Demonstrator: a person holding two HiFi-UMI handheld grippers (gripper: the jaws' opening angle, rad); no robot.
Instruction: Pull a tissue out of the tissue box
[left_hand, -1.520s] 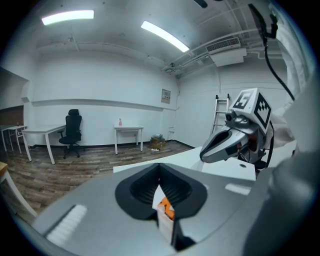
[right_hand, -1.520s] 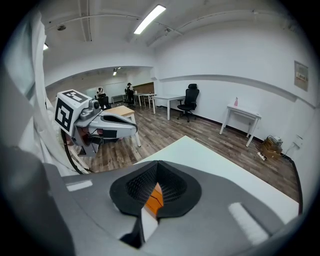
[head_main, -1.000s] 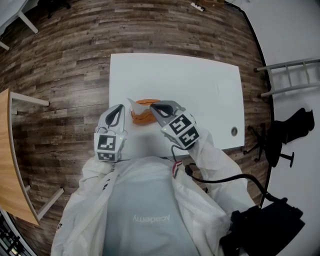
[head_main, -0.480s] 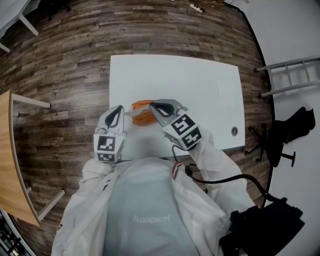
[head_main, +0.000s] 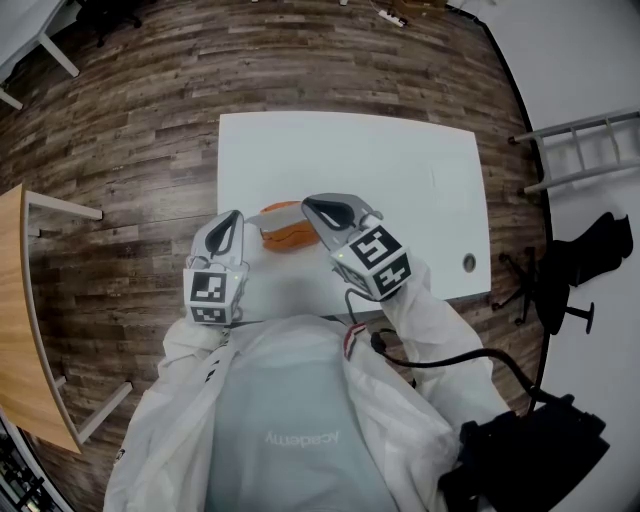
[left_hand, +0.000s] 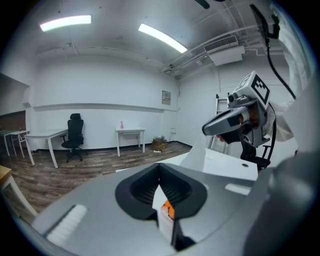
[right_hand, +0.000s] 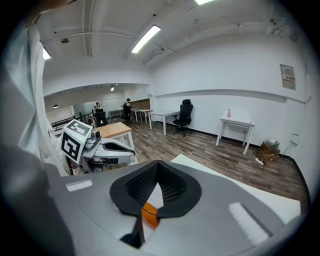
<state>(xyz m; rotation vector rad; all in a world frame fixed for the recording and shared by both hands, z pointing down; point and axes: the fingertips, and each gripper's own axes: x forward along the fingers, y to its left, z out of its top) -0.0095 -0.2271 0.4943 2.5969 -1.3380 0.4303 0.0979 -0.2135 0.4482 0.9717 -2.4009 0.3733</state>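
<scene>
An orange tissue box (head_main: 285, 237) lies on the white table (head_main: 400, 170) near its front edge. A white tissue (head_main: 275, 212) stretches up from the box's top to my right gripper (head_main: 308, 206), which is shut on it just above the box. In the left gripper view the right gripper (left_hand: 210, 130) hangs at the right with the white tissue (left_hand: 200, 152) trailing below its tip. My left gripper (head_main: 236, 217) sits at the box's left end with its jaws together; a sliver of orange box (left_hand: 170, 210) shows past them. Whether it touches the box is unclear.
A round cable hole (head_main: 468, 262) lies near the table's front right corner. A wooden table (head_main: 20, 300) stands at the left, a black chair (head_main: 575, 270) and a metal rack (head_main: 580, 150) at the right. The floor is wood plank.
My right gripper has risen a little with the tissue in it, and the tissue is drawn further out of the box. The left gripper has stayed put.
</scene>
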